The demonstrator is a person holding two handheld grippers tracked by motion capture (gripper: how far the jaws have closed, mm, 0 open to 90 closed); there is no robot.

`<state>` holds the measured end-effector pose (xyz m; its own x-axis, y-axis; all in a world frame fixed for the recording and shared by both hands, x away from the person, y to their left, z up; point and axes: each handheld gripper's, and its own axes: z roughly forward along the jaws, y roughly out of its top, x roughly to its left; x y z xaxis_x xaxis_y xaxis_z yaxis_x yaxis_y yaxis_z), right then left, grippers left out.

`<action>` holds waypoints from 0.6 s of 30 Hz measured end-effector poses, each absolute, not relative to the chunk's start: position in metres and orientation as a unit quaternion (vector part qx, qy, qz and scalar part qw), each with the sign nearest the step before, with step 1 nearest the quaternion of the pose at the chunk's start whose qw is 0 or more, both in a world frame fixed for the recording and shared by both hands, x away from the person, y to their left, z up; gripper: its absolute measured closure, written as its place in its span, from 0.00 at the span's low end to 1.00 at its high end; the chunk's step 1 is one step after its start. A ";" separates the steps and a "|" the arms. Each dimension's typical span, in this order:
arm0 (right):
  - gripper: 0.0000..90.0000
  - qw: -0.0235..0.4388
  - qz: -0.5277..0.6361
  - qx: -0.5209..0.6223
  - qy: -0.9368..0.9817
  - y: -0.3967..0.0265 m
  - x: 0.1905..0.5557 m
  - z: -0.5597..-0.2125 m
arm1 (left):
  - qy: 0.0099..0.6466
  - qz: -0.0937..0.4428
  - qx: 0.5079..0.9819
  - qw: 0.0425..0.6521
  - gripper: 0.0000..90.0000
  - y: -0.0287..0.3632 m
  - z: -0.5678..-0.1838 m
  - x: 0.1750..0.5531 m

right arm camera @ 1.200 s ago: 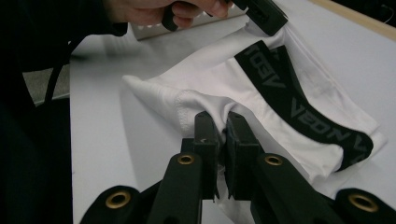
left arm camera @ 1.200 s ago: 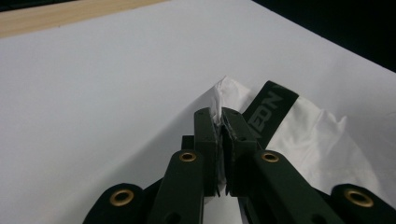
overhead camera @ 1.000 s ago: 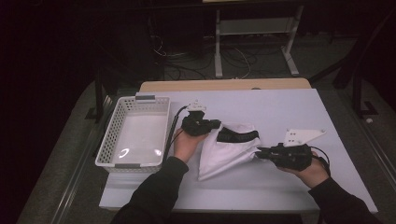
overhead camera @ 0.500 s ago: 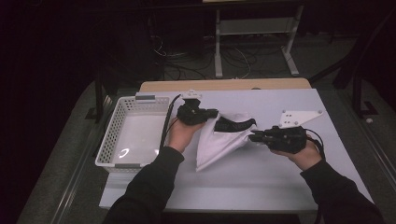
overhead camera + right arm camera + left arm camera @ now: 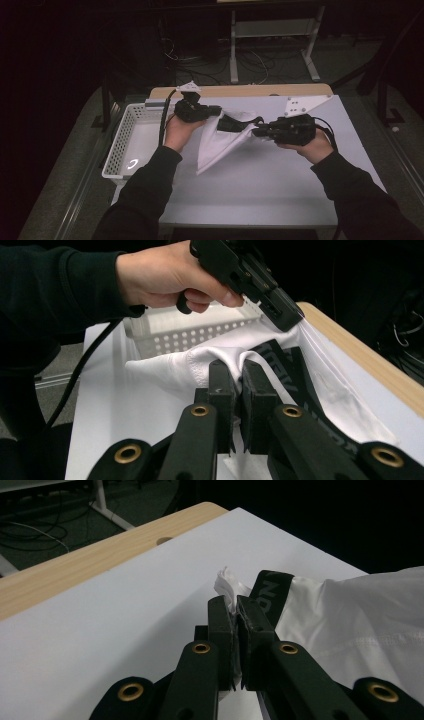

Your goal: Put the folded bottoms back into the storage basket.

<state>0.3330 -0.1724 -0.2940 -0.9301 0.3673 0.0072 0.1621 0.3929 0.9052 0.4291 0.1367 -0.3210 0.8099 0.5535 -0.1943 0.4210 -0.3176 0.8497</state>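
A white garment (image 5: 220, 142) with a black lettered waistband (image 5: 231, 122) hangs stretched between both grippers above the white table (image 5: 260, 180). My left gripper (image 5: 216, 111) is shut on one top corner of the garment (image 5: 345, 625), pinching white cloth beside the waistband (image 5: 267, 592). My right gripper (image 5: 256, 132) is shut on the other end, with a fold of the garment (image 5: 190, 365) squeezed between its jaws next to the waistband (image 5: 292, 375). The cloth's lower point droops onto the table. The left gripper (image 5: 290, 315) also appears ahead in the right gripper view.
A white perforated basket (image 5: 126, 145) stands at the table's left side, seen too as the basket (image 5: 190, 335) behind the cloth. A wooden table edge (image 5: 240, 91) runs along the back. Dark floor with cables and a metal stand (image 5: 272, 35) lies beyond.
Both grippers have risen and drawn the garment up off the table. The cloth now hangs taut between them, only its lower point touching.
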 end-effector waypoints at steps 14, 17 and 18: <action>0.93 0.080 0.537 0.122 0.831 -0.122 0.351 -0.276 | 0.318 0.093 0.793 0.511 0.95 0.182 -0.295 0.432; 0.93 0.074 0.539 0.119 0.830 -0.113 0.355 -0.274 | 0.321 0.106 0.792 0.508 0.95 0.193 -0.292 0.432; 0.93 0.074 0.540 0.116 0.830 -0.109 0.357 -0.274 | 0.322 0.110 0.792 0.506 0.95 0.197 -0.292 0.432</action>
<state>0.3565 -0.1092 -0.2735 -0.9621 0.2727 0.0032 0.1135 0.3899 0.9139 0.4324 0.1975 -0.2918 0.7678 0.6225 -0.1519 0.3995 -0.2798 0.8730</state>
